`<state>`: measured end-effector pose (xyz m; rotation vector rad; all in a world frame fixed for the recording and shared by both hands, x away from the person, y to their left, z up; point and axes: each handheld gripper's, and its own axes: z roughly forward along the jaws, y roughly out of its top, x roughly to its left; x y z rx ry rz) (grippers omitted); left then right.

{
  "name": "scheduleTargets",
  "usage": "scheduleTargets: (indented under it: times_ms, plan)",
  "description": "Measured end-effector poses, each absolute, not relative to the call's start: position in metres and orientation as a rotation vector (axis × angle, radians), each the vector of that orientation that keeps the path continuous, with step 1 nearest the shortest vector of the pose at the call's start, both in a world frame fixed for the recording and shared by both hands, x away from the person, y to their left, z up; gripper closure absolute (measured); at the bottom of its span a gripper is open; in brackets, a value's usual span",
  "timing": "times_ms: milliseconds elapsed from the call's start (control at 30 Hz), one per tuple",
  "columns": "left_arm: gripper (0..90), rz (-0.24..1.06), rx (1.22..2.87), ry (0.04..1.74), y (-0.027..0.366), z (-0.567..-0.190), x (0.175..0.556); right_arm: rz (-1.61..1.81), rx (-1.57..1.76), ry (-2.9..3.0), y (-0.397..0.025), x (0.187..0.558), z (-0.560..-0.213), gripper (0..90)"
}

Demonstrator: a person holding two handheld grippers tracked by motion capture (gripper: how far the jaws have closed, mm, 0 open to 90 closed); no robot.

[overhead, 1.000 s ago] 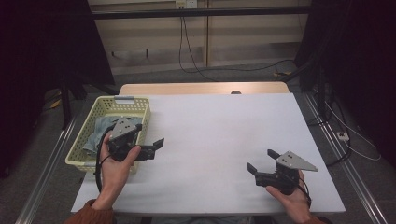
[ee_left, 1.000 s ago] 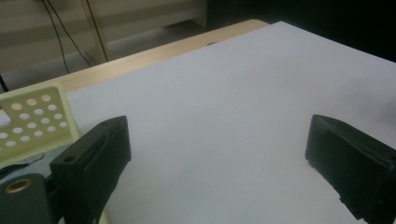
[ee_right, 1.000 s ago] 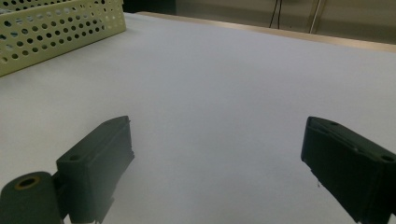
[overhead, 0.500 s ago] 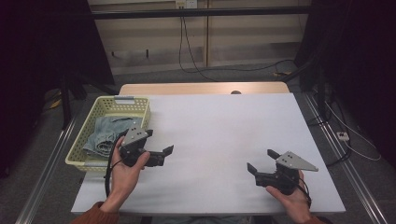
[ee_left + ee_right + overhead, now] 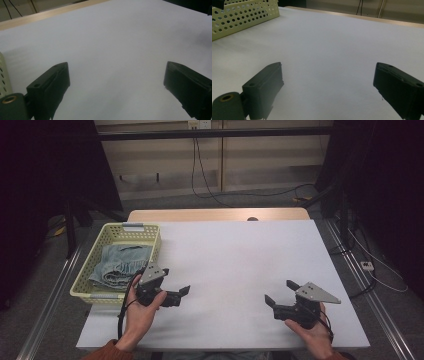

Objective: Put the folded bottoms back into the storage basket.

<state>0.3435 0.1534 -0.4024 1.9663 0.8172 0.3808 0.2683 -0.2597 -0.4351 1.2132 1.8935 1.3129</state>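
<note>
My left gripper (image 5: 176, 281) is held just above the white table (image 5: 240, 255), right beside the basket's near right corner, its jaws pointing right. In the left gripper view the gripper (image 5: 116, 75) is open, with bare white tabletop between the jaws. My right gripper (image 5: 280, 292) rests low at the front right of the table, jaws pointing left and away from me. It is open too, and the right gripper view (image 5: 328, 75) has nothing between the jaws.
A pale yellow perforated basket (image 5: 142, 227) sits at the table's left edge with a folded blue denim cloth (image 5: 122, 265) inside. Its wall appears in the right gripper view (image 5: 244, 15). A wooden strip (image 5: 215, 215) borders the far edge.
My left gripper has moved from over the basket's rim to the right and toward the table's front. The right gripper has stayed put.
</note>
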Motion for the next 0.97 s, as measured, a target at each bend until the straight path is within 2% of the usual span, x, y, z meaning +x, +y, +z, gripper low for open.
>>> scheduleTargets:
  times_ms: [133,467,600,967]
  plan:
    - [6.8,0.387,2.016,0.795,0.151,-0.409,0.341,1.309,1.211,1.897,-0.259,0.268,-0.435,8.9]
    - [7.0,0.352,1.982,0.829,0.157,-0.423,0.335,1.307,1.216,1.894,-0.26,0.268,-0.436,8.8]
    - [6.5,0.398,1.984,0.82,0.156,-0.427,0.329,1.307,1.221,1.891,-0.26,0.269,-0.436,8.8]
    - [7.4,0.424,1.947,0.862,0.157,-0.432,0.326,1.31,1.22,1.889,-0.261,0.268,-0.436,8.8]
